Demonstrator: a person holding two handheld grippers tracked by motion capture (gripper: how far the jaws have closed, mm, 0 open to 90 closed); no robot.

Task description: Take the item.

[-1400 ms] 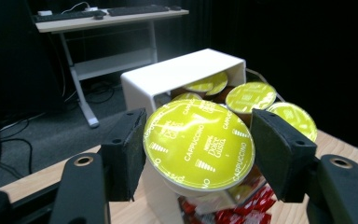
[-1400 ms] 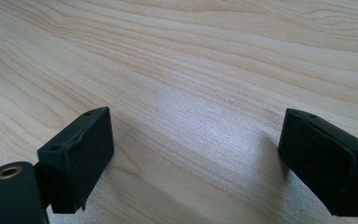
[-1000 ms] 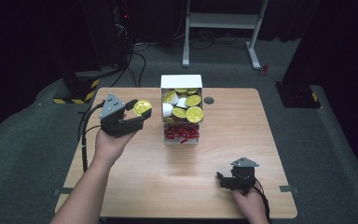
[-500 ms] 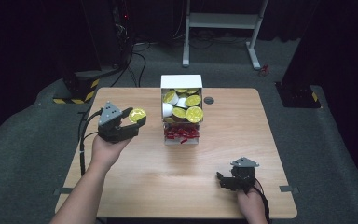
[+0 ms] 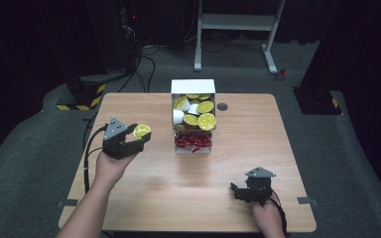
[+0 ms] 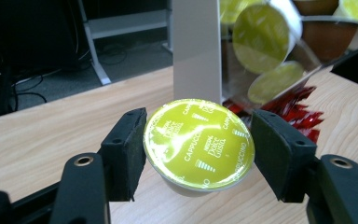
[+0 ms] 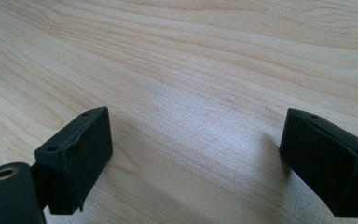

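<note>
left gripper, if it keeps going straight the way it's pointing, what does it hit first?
Probably the white box of coffee capsules. In the left gripper view it stands straight ahead of the left gripper, beyond the held Cappuccino capsule. The table between looks free, though depth is hard to judge.

1. The dispenser box (image 5: 193, 101) stands on the table (image 5: 287, 144), at mid-width toward its far edge, with capsules inside.
2. The left gripper (image 5: 138, 139) is left of the box, with a capsule (image 5: 142, 131) between its jaws.
3. The right gripper (image 5: 239, 191) is near the front right edge.
</note>
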